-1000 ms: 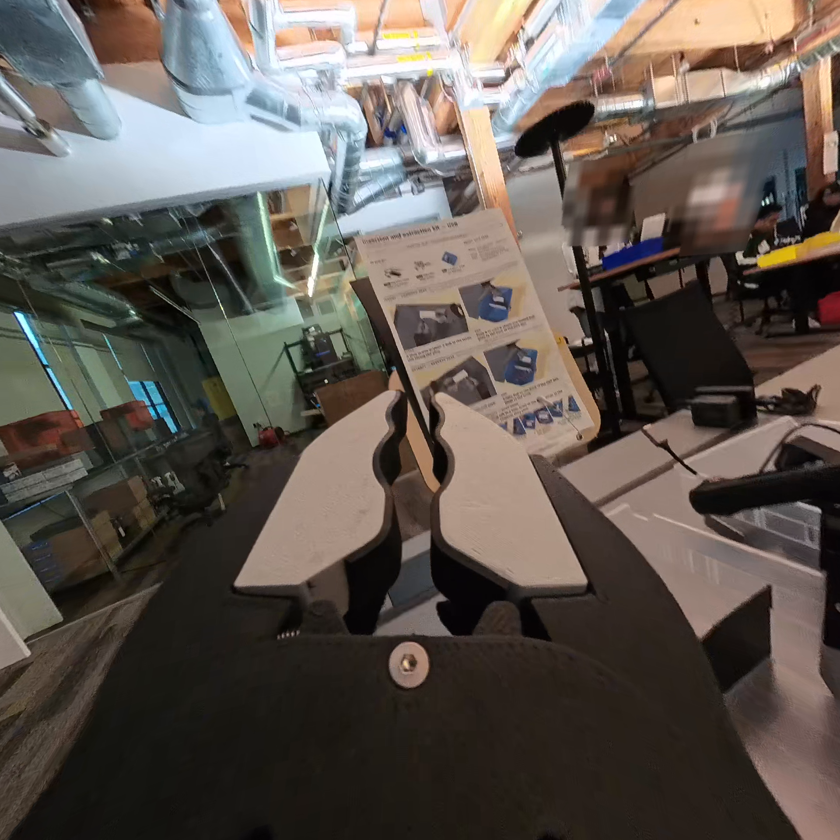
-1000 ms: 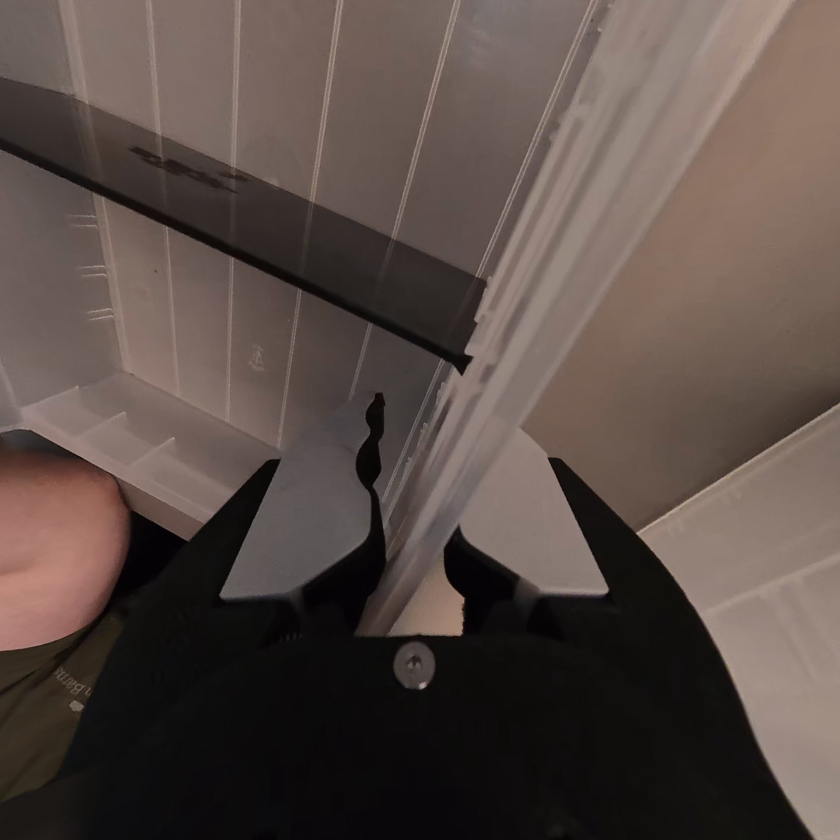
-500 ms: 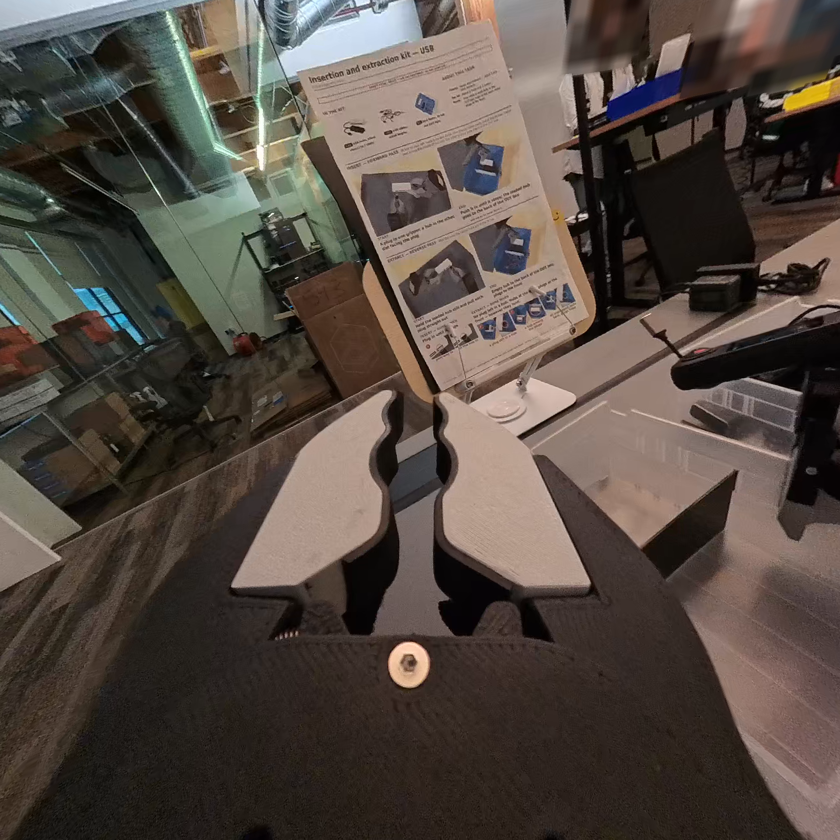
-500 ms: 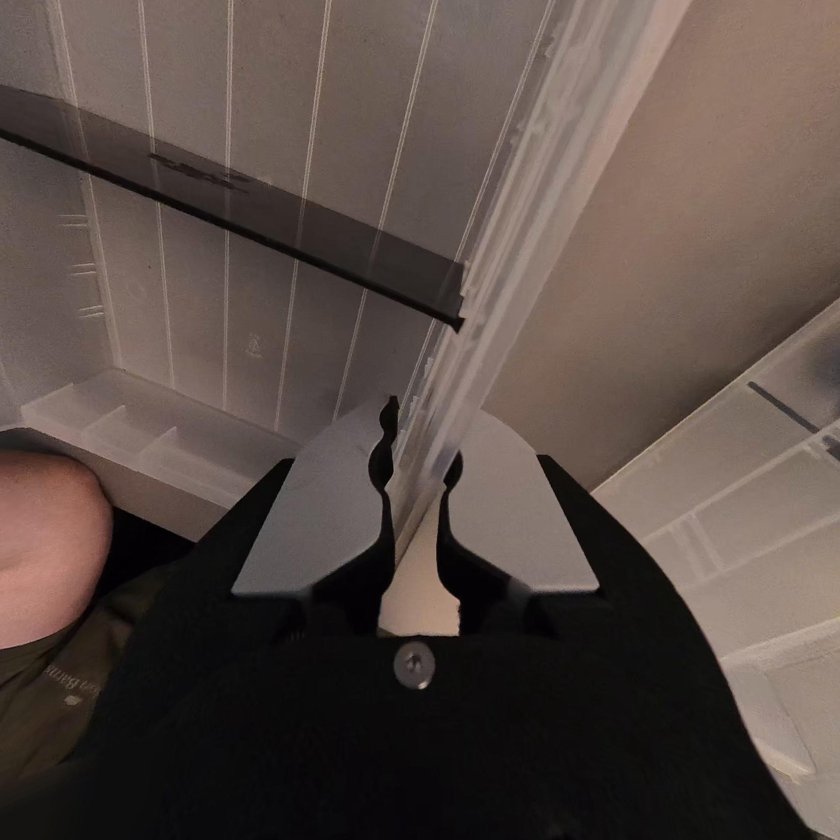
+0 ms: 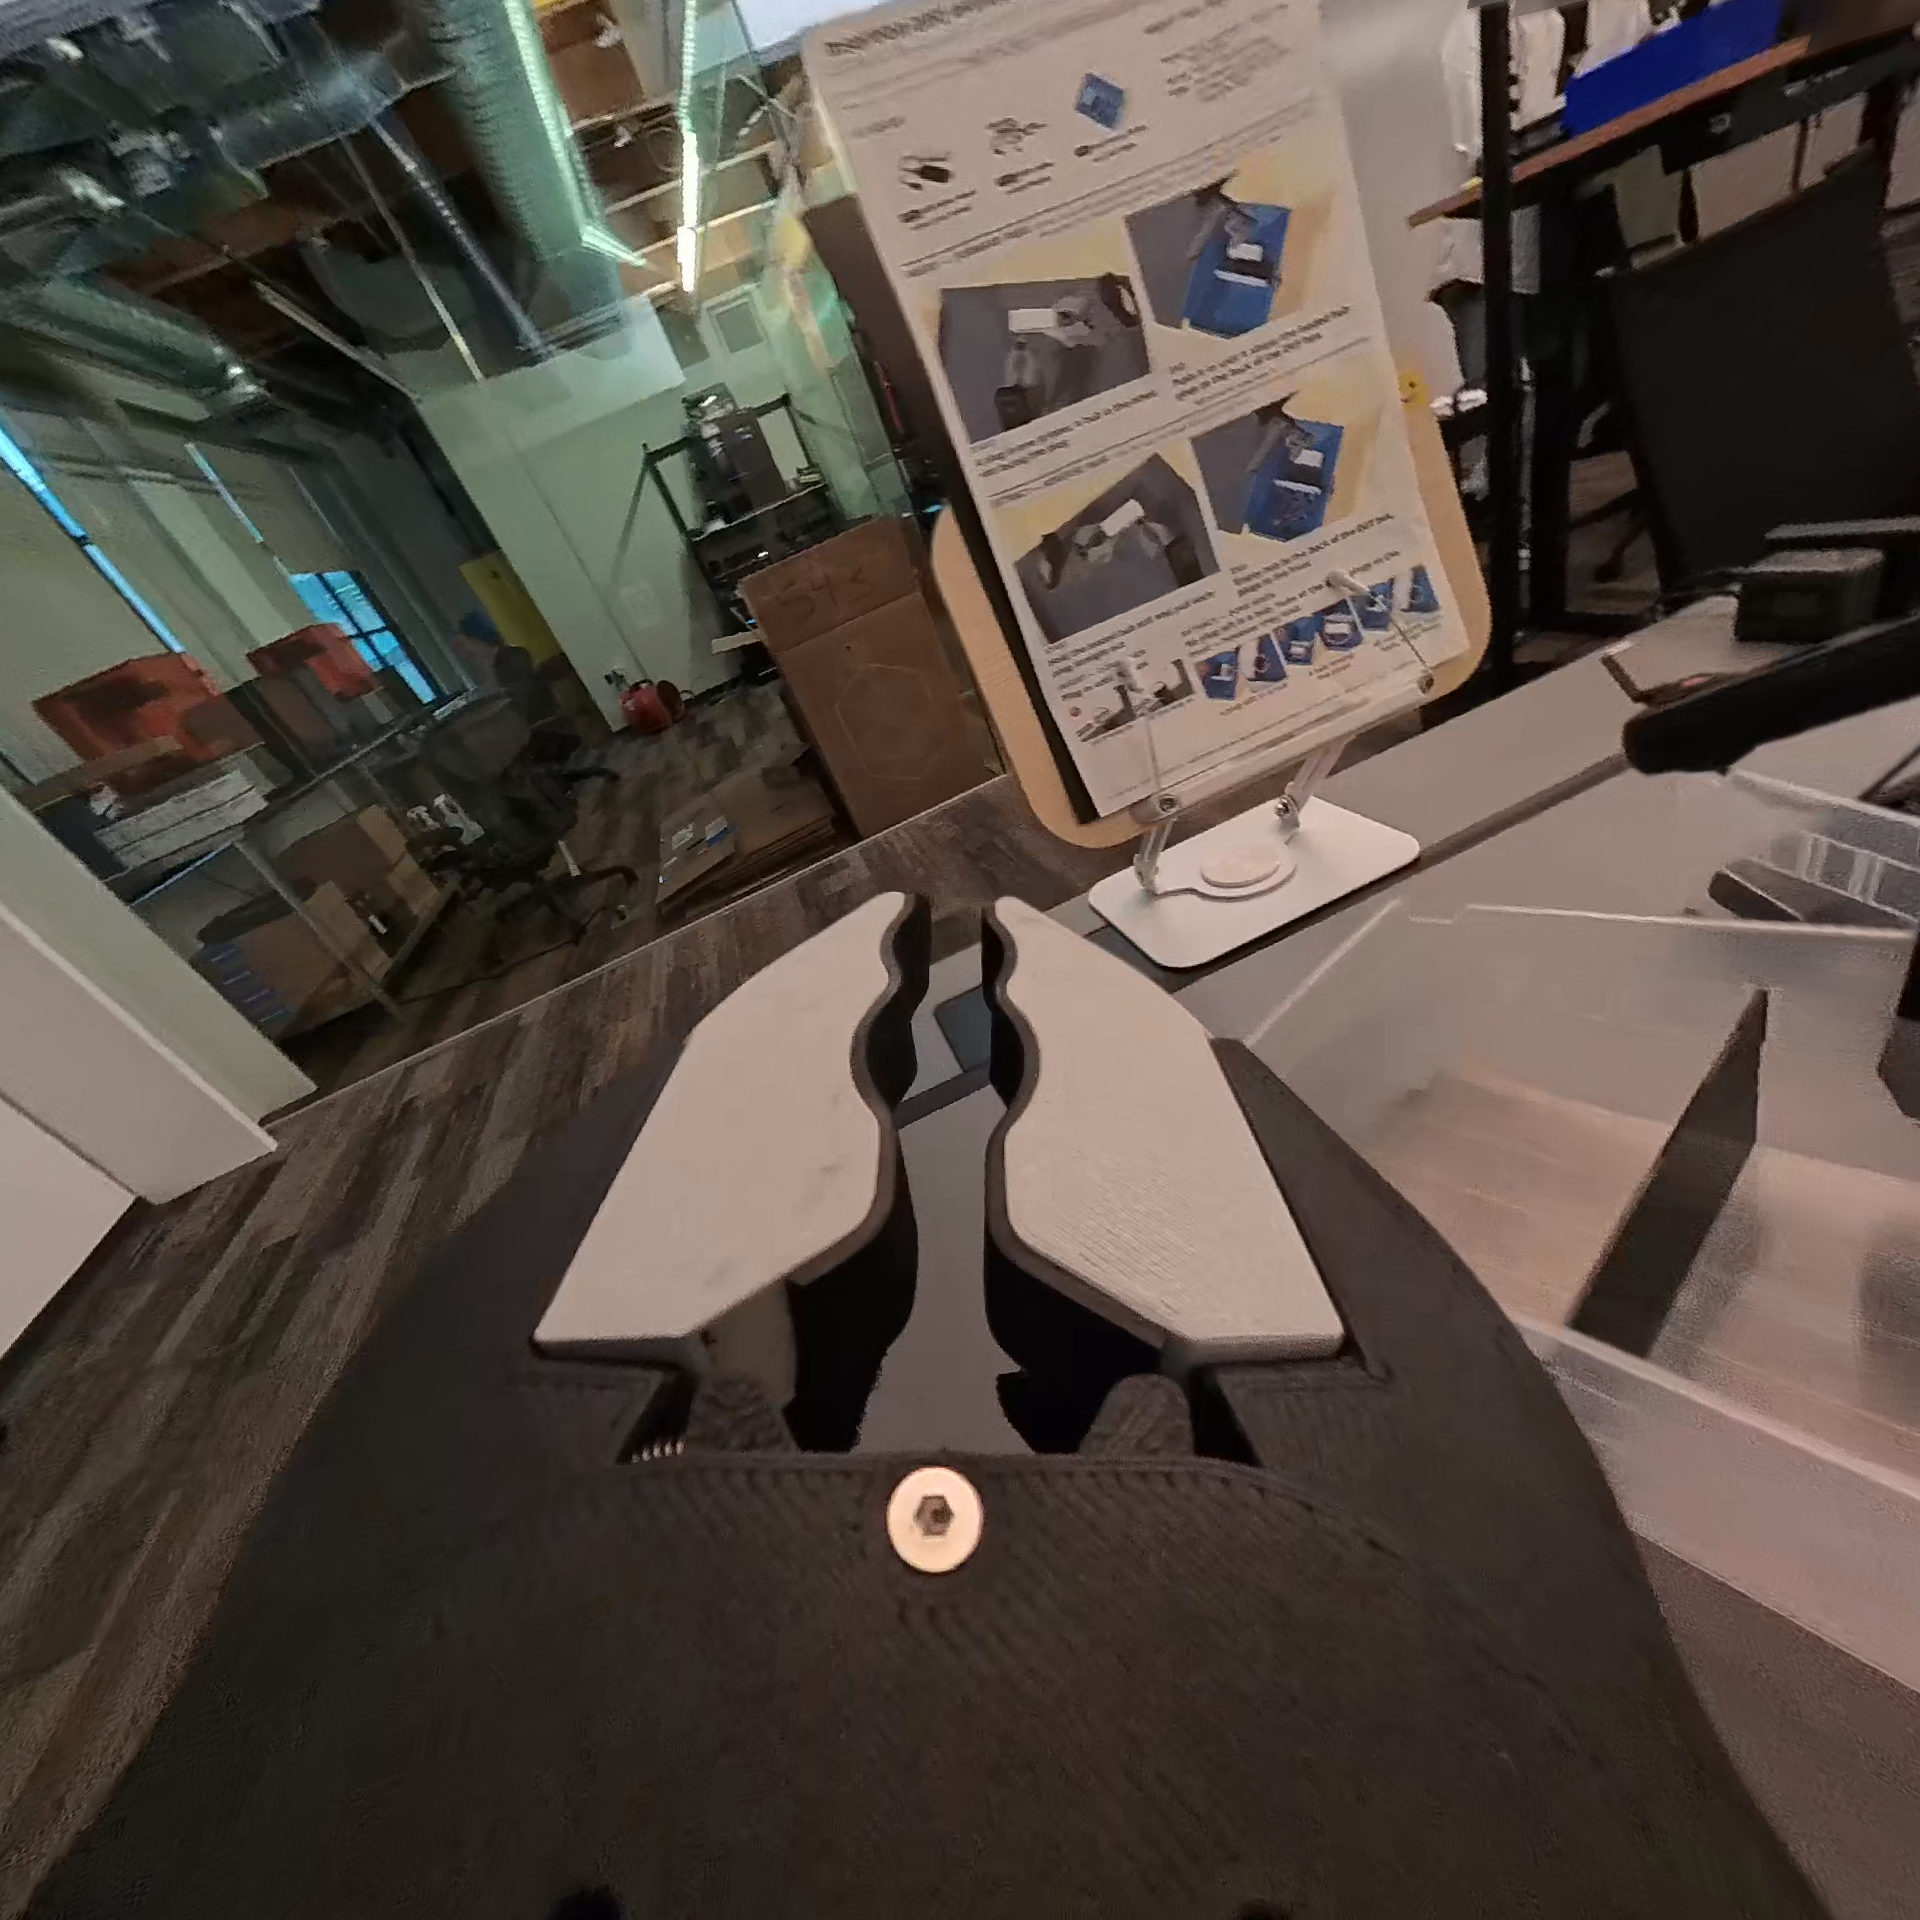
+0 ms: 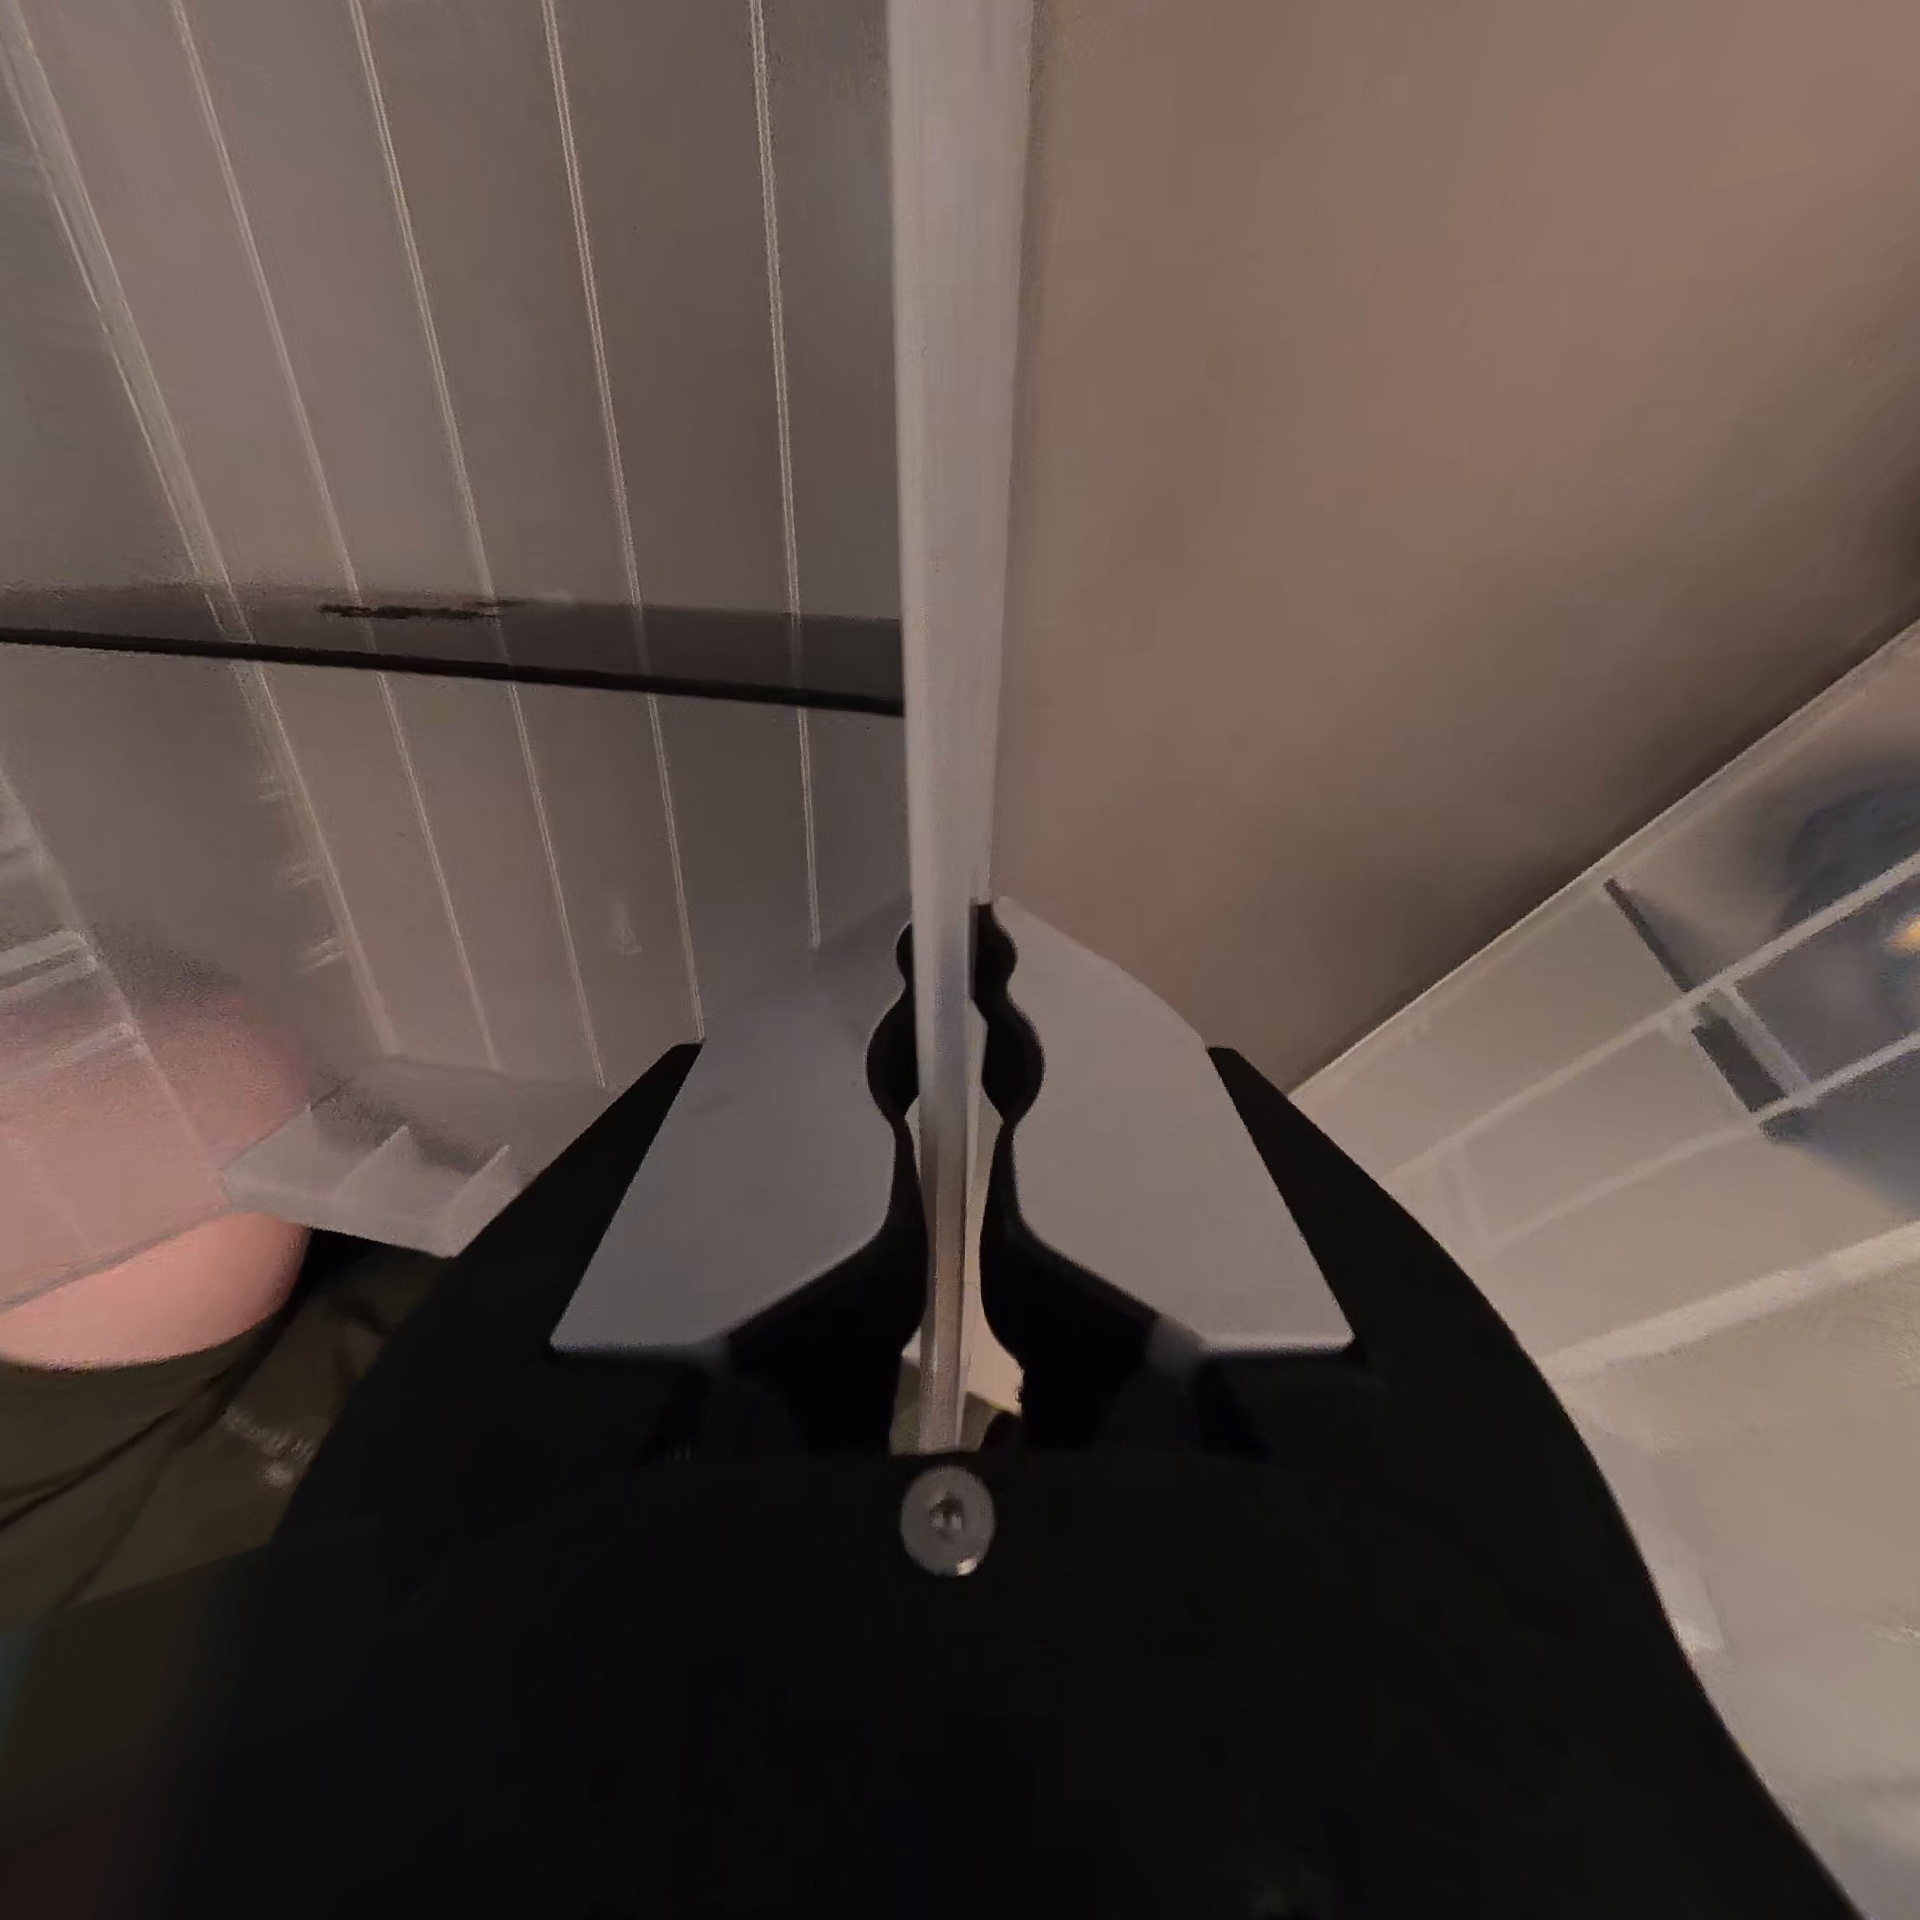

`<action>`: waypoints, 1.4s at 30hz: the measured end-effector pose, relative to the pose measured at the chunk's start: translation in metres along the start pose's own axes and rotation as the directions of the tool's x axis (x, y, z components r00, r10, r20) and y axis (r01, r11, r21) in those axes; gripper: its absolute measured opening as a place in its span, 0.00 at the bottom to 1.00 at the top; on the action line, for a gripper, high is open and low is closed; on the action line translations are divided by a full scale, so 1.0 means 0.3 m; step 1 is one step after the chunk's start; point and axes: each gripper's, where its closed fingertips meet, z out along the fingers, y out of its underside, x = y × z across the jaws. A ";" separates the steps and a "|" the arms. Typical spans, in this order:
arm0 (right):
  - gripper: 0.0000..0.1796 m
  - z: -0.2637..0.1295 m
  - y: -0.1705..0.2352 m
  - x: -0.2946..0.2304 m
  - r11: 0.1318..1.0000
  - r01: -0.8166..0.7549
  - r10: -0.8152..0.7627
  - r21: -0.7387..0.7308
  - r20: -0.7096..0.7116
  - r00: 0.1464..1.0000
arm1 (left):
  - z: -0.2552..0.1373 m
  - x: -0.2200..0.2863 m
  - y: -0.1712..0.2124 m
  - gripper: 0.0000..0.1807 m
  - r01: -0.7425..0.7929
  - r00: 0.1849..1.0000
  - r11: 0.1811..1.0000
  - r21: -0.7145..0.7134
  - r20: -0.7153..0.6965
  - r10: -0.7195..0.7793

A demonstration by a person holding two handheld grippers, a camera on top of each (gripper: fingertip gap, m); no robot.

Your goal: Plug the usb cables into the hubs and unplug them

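No USB cable or hub shows clearly. My right gripper [image 6: 951, 940] is shut on the thin edge of a clear plastic bin wall or lid [image 6: 956, 468], which runs straight up between the fingers. A black divider [image 6: 623, 644] shows through the ribbed clear plastic on the left. My left gripper [image 5: 951, 925] is shut and empty, held above the table's left edge, pointing toward an instruction sheet on a stand [image 5: 1174, 416]. A clear bin [image 5: 1507, 1091] with a black divider [image 5: 1673, 1174] lies just to its right.
A second clear compartment box [image 6: 1610, 1143] lies at the lower right, with a dark blurred item [image 6: 1860, 831] inside. A person's arm [image 6: 125, 1278] is at the lower left. A black bar [image 5: 1787, 686] reaches in from the right, over the grey table [image 5: 1766, 1662]. One gripper's finger ends stand about 40 cm off the other's.
My left gripper has tilted down from the ceiling toward the table and the stand. My right gripper has closed onto the clear plastic edge, which has swung from slanted to upright in its view.
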 end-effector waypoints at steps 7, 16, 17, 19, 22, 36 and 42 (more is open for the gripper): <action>0.03 -0.197 0.037 -0.054 0.996 0.044 -0.034 -0.076 0.128 0.991 | -0.101 -0.093 -0.079 0.07 0.218 0.972 0.961 0.169 0.049 -0.229; 0.04 -0.776 0.154 0.219 0.958 -0.039 -0.023 0.283 0.213 0.977 | 0.118 0.197 -0.006 0.19 0.470 0.787 0.869 -0.156 -0.372 -0.492; 0.04 -0.849 0.176 0.278 0.937 -0.066 -0.012 0.342 0.221 0.975 | 0.155 0.290 -0.020 0.18 0.485 0.709 0.846 -0.223 -0.466 -0.529; 0.04 -0.981 0.232 0.427 0.889 -0.125 0.027 0.441 0.221 0.975 | 0.191 0.518 -0.108 0.18 0.514 0.445 0.780 -0.357 -0.666 -0.598; 0.04 -1.109 0.343 0.689 0.795 -0.240 0.143 0.557 0.212 0.967 | 0.271 0.866 -0.079 0.30 0.329 0.340 0.767 -0.551 -0.689 -0.640; 0.04 -0.742 0.833 1.502 0.554 -0.614 0.611 0.562 0.226 0.759 | 0.429 1.480 0.365 0.42 -0.346 0.617 0.333 -0.877 -0.480 -0.624; 0.04 -0.546 0.856 1.550 0.619 -0.627 0.623 0.473 0.190 0.759 | 0.409 1.501 0.372 0.26 -0.432 0.659 0.139 -0.891 -0.417 -0.626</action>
